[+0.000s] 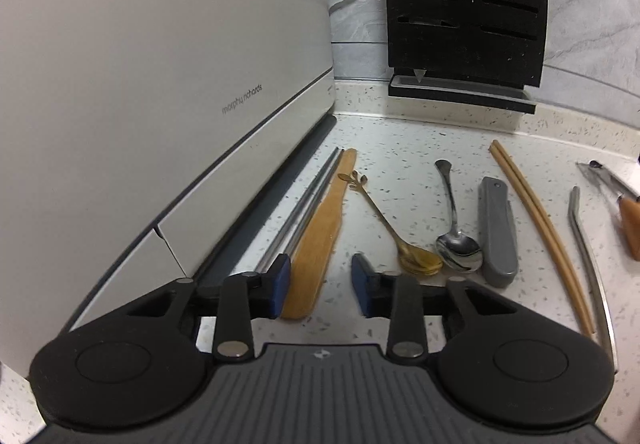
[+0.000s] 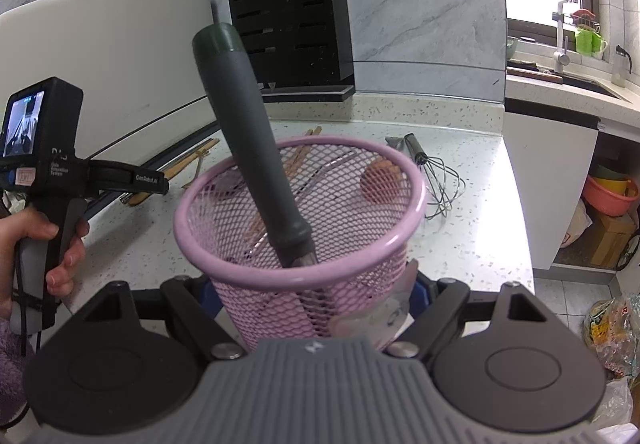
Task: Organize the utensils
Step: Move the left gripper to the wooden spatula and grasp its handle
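In the left wrist view my left gripper [image 1: 320,284] is open and empty, low over the counter. Its left pad sits over the wide end of a wooden spatula [image 1: 316,240]. Beside it lie metal chopsticks [image 1: 304,199], a gold spoon [image 1: 404,244], a silver spoon [image 1: 456,240], a grey folded tool [image 1: 498,232], wooden chopsticks [image 1: 540,228] and a metal straw [image 1: 588,256]. In the right wrist view my right gripper [image 2: 316,300] is shut on a pink mesh basket [image 2: 304,244]. A dark-handled utensil [image 2: 252,135] stands tilted inside it.
A white appliance [image 1: 140,83] fills the left side. A black knife block [image 1: 464,7] stands at the back wall. A whisk [image 2: 436,179] lies behind the basket. The counter edge drops off at the right, with a sink [image 2: 568,75] beyond.
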The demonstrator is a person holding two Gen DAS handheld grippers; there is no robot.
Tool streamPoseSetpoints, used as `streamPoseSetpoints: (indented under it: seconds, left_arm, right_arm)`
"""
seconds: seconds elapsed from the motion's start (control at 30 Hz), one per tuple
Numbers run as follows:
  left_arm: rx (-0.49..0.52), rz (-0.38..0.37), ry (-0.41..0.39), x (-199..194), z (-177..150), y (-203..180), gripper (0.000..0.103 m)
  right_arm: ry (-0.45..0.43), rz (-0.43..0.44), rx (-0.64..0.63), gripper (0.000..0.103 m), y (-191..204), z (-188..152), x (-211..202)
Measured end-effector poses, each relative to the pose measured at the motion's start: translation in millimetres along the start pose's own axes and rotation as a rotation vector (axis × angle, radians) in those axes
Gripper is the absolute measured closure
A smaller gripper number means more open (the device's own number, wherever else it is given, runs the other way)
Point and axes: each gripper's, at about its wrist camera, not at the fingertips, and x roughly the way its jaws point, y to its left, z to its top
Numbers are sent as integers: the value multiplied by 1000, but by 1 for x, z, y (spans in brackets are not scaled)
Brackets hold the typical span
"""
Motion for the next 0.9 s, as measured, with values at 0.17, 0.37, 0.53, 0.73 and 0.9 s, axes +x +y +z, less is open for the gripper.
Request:
streamPoseSetpoints:
  seconds: [0.17,0.37,0.53,0.73,0.9]
  left_arm:
    - [25,28,4,-1,-1,-3,85]
    - [42,-7,29,-17,-8,1,85]
    - [113,-39,34,-47,-31,6,87]
    - [159,-24,44,-87,-61,20,96]
    - [67,-69,96,-103,-69,42,99]
  right_arm:
    - [-1,-1,-2,21,0,0,0]
    - [-2,-1,-2,21,0,0,0]
    - [-1,-1,-10,21,1,-1,-1]
    - [-2,-8,-11,21,2,-3,-2]
    - [5,-18,-22,21,4,-4,-1]
